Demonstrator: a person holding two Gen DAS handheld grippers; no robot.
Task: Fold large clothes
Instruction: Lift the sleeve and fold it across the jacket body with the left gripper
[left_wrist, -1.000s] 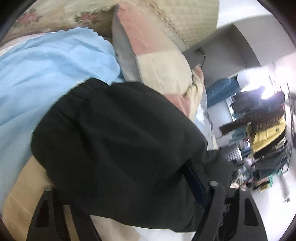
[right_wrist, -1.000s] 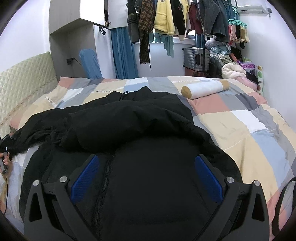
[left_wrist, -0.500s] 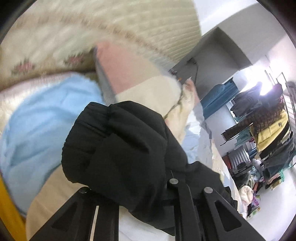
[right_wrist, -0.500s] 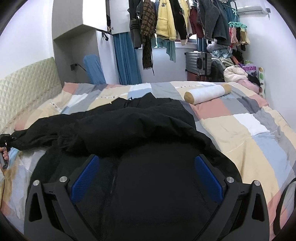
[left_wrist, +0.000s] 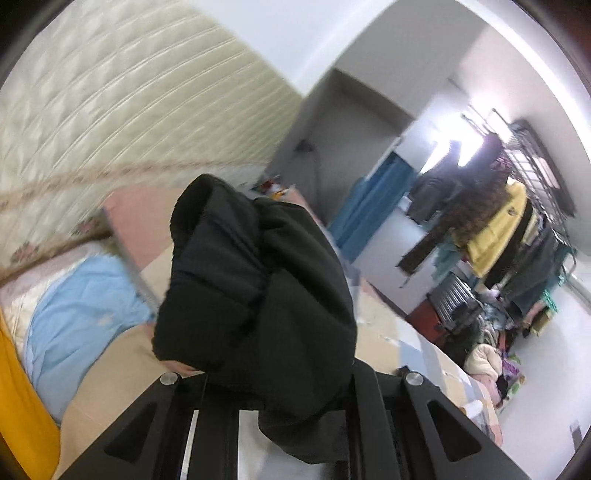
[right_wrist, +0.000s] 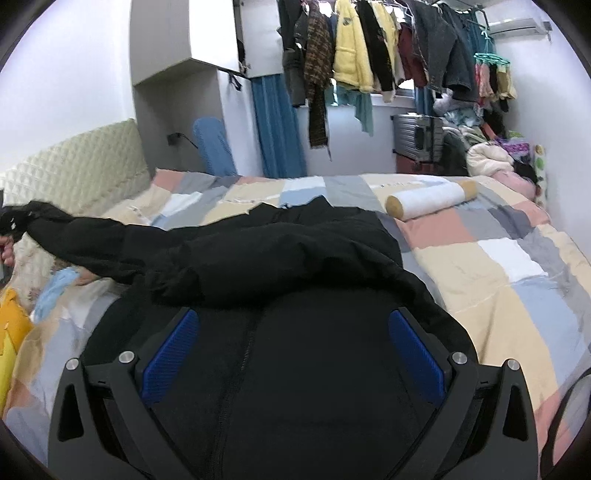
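Note:
A large black jacket (right_wrist: 295, 354) lies zipper-up on the patchwork bed (right_wrist: 517, 273). One sleeve (right_wrist: 92, 240) stretches out to the left, lifted off the bed toward the headboard. My left gripper (left_wrist: 280, 373) is shut on that sleeve's cuff (left_wrist: 255, 280) and holds it up in the air. My right gripper (right_wrist: 291, 350) is open and empty, its blue pads (right_wrist: 170, 354) spread just above the jacket's body near the zipper.
A quilted cream headboard (right_wrist: 77, 170) runs along the left. A light blue cloth (left_wrist: 77, 314) and a yellow item (right_wrist: 11, 328) lie by the pillows. A white roll bolster (right_wrist: 428, 199) lies at the far right of the bed. Hanging clothes (right_wrist: 369, 62) and a suitcase (right_wrist: 417, 136) stand beyond.
My left gripper has closed on the sleeve cuff and lifted it up off the bed, pulling the sleeve out straight. My right gripper has stayed open over the jacket body.

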